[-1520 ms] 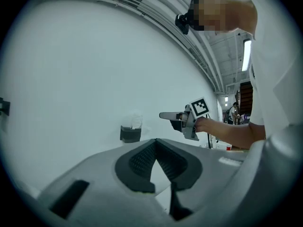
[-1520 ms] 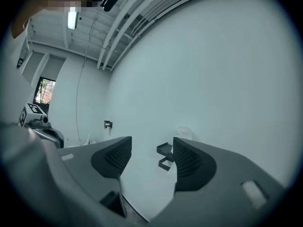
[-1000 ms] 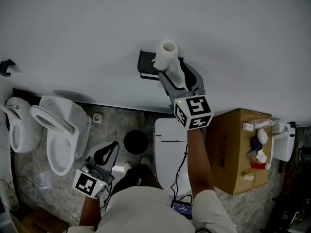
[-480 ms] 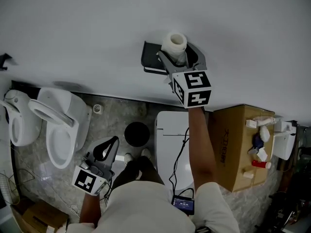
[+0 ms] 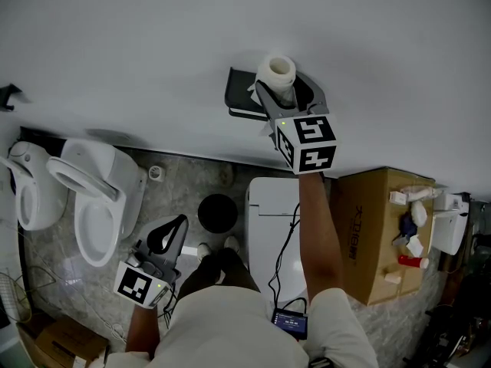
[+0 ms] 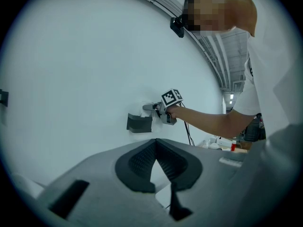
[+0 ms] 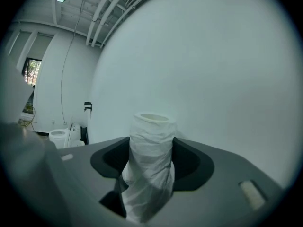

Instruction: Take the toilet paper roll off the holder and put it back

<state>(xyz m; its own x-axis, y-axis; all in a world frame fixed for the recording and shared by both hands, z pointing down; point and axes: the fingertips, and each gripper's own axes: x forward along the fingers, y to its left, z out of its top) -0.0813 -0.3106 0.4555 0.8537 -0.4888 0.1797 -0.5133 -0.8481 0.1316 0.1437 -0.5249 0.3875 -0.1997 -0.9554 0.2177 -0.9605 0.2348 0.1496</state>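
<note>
The white toilet paper roll (image 5: 276, 71) stands upright between the jaws of my right gripper (image 5: 282, 90), directly in front of the dark grey holder (image 5: 242, 98) on the white wall. In the right gripper view the crumpled roll (image 7: 150, 164) fills the gap, and both jaws are closing on it. The left gripper view shows the holder (image 6: 138, 123) and the right gripper (image 6: 158, 109) from the side, close to the wall. My left gripper (image 5: 179, 223) hangs low at the left, shut, with nothing in it.
Two white toilets (image 5: 96, 205) stand on the floor at the left, and a third (image 5: 268, 228) is below the holder. A cardboard box (image 5: 368, 236) with several small items is at the right. A black round object (image 5: 217, 211) lies on the stone floor.
My right gripper has carried the roll up and slightly right, to the holder on the wall. The left gripper has barely moved.
</note>
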